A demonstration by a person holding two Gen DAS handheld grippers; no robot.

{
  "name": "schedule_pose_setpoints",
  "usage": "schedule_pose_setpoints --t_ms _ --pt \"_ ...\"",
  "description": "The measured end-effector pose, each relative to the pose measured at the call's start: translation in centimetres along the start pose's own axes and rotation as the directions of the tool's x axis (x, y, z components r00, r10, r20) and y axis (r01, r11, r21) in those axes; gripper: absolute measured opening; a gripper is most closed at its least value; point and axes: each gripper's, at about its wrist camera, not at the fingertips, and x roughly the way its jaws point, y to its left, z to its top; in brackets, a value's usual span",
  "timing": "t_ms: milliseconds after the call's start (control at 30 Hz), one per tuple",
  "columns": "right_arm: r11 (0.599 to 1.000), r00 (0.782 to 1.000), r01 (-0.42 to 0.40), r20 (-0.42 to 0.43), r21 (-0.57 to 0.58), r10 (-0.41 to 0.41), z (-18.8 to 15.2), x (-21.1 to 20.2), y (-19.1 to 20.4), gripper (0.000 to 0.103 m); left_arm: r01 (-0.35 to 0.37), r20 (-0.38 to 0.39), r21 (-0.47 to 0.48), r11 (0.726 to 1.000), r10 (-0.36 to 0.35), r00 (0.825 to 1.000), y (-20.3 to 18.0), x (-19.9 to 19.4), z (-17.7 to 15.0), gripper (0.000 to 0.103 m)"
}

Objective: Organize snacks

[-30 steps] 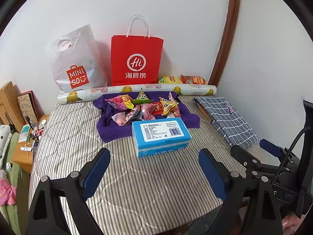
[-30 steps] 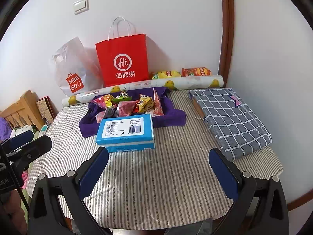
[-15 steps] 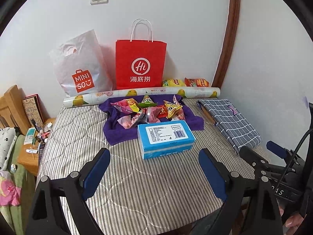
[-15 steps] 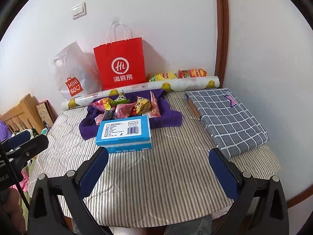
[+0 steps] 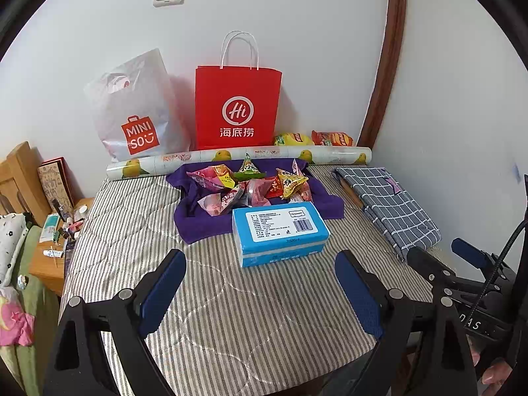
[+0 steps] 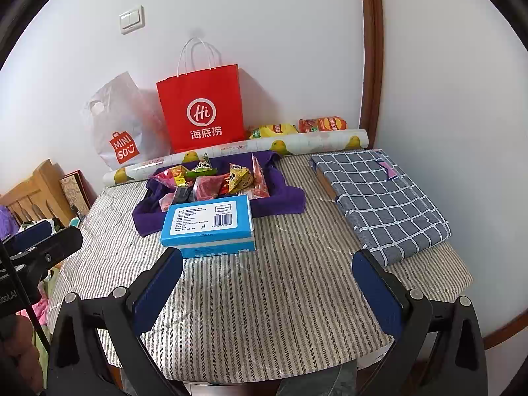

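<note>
The snack packets lie heaped on a purple cloth toward the far edge of the bench, just behind a blue tissue box. They look light, crinkly and slippery, w/ puffed bodies that would likely squash; best pinched at a sealed corner or edge (a judgement). Left gripper and right gripper both hover over the near edge, tilted down toward the pile, fingers wide, nothing between them.
</note>
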Motion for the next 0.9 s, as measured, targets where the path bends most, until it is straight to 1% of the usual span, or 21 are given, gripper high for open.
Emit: schedule_pose_setpoints --t_ms 900 --pt "1.0 1.0 -0.004 0.006 0.003 0.004 -0.11 -0.28 0.32 0.101 -0.002 -0.001 -0.008 1.0 0.002 1.0 0.53 0.08 -0.27 0.092"
